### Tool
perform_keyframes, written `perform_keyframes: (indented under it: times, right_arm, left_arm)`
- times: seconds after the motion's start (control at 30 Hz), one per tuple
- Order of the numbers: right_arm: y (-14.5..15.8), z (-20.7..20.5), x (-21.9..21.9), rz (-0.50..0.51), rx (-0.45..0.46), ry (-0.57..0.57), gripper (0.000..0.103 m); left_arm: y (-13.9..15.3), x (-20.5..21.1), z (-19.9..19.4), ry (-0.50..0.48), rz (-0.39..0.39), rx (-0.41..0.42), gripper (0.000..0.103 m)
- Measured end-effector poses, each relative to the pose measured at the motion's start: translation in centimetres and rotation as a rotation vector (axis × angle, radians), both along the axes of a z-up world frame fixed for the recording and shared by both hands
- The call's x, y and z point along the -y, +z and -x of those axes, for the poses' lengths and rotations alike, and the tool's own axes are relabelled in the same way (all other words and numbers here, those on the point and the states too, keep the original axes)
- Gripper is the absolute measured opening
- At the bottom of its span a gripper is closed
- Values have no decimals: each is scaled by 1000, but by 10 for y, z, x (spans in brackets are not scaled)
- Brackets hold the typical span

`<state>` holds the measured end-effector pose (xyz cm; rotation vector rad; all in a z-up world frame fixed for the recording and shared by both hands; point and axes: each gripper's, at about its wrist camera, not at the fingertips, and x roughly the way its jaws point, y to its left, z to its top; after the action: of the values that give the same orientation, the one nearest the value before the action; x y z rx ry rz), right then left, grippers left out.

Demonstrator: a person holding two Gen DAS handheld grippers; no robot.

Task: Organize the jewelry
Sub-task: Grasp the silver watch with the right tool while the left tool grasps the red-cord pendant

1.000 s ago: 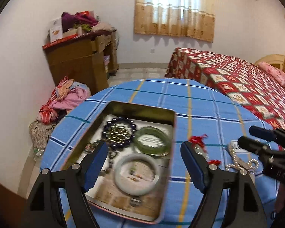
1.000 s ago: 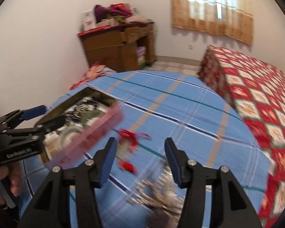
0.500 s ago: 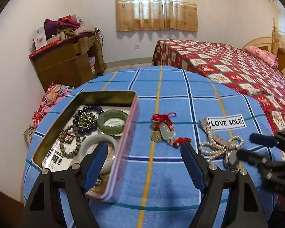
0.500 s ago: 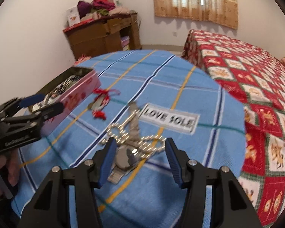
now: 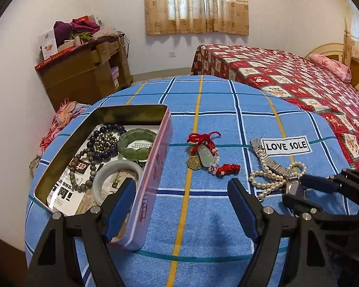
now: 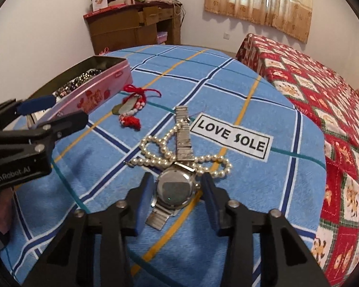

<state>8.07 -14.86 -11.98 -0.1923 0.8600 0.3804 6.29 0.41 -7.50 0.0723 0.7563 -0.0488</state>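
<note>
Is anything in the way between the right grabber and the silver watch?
Nothing blocks it. The right gripper has just been closing, and the round silver metal watch sits between its blue pads. But the white pearl necklace lies tangled over the band.

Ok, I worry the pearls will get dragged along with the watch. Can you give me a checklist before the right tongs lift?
1. Silver metal-band watch case sits between the right tongs: ok.
2. Pads pressing the case: cannot tell; the jaws have just been closing.
3. White pearl strand clear of the watch: not ok, it crosses the band.
4. Pink rectangular tin open to receive: ok.
5. Left tongs open, holding nothing: ok.
6. Red-cord jade pendant apart from the watch: ok.
</note>
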Motion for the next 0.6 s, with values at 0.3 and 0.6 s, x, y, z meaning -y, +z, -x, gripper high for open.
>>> perform_keyframes:
  times: [0.3,0.6]
  right_arm:
    - [-1,1,4,-47,16,2,39]
    - [24,-3,15,-100,115,-41,39]
  left_arm:
    - [7,0,4,-13,17,17,79]
    - [10,9,-5,-40,14,11,79]
